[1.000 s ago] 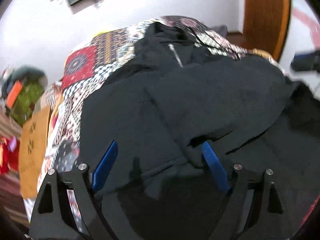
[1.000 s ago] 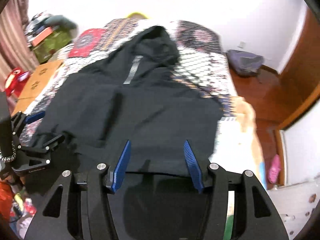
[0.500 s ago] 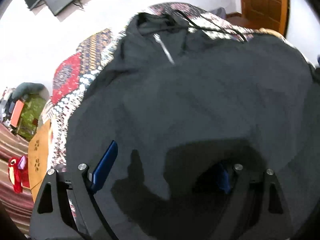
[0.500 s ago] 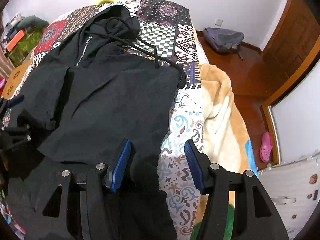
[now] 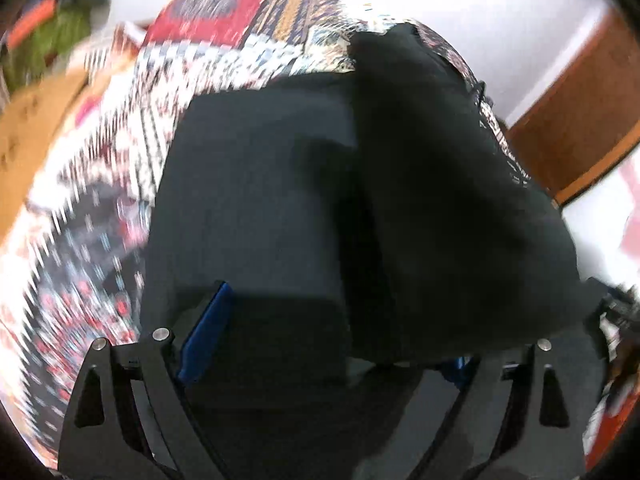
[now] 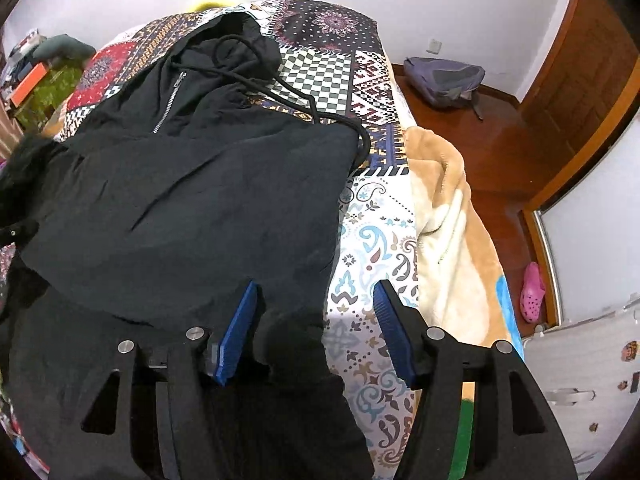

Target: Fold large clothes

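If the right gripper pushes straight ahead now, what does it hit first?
Probably the black hoodie: its edge already lies between the open fingers of the right gripper, with the patterned bedspread just beside it. Depth is uncertain.

open patterned bedspread (image 6: 372, 236) is left free right of the black hoodie (image 6: 192, 200); passage further right is blocked by a heaped beige blanket (image 6: 452, 220) along the edge.

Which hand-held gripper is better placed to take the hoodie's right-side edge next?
Right hand-held gripper: open, straddling the black hoodie edge on the bedspread. Left view is blurred, fabric draped over one finger.
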The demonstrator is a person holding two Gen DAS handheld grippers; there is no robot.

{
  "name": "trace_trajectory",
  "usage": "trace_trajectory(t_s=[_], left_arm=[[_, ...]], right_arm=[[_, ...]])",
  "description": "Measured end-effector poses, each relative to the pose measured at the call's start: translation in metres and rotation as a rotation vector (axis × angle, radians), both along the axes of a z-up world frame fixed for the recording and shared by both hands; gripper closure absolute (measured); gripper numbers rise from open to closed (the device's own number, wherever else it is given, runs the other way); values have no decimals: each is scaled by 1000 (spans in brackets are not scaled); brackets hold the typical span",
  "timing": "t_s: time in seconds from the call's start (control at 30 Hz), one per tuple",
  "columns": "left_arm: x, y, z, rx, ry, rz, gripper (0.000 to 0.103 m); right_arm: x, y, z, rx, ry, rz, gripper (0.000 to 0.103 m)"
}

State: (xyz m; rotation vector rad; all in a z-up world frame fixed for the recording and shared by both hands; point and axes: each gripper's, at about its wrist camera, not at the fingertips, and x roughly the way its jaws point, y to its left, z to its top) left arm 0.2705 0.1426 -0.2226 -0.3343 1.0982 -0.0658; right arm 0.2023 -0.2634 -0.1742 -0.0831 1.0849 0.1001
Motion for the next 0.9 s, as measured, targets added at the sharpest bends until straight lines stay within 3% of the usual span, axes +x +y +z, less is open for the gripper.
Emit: trace_trajectory(t_s=[0.2,0.3,0.37,0.4,0.57,0.7,0.9], left_arm=[[-9,26,-3,-265,-52,52,23],[-9,34,-1,-366,-64,56,50],[-8,35,4,-353,-71,51,70],[-8,36,9,-334,-79,43,86],[-12,33,46,-236,-175,-1,87],[-20,42,71,-190,-245,17,87],[-17,48,56,-70,-192,31,85]], right_arm=[[-2,4,6,2,7,8,46],[-3,8,10,-5,2,11,46],[-5,11,15,-5,-5,18,46],[-6,14,18,-10,-13,25,46],[-11,26,35,-60,-67,63,46],[-12,31,43,-52,-88,73,46],[-5,30,22,11,-5,64,46]])
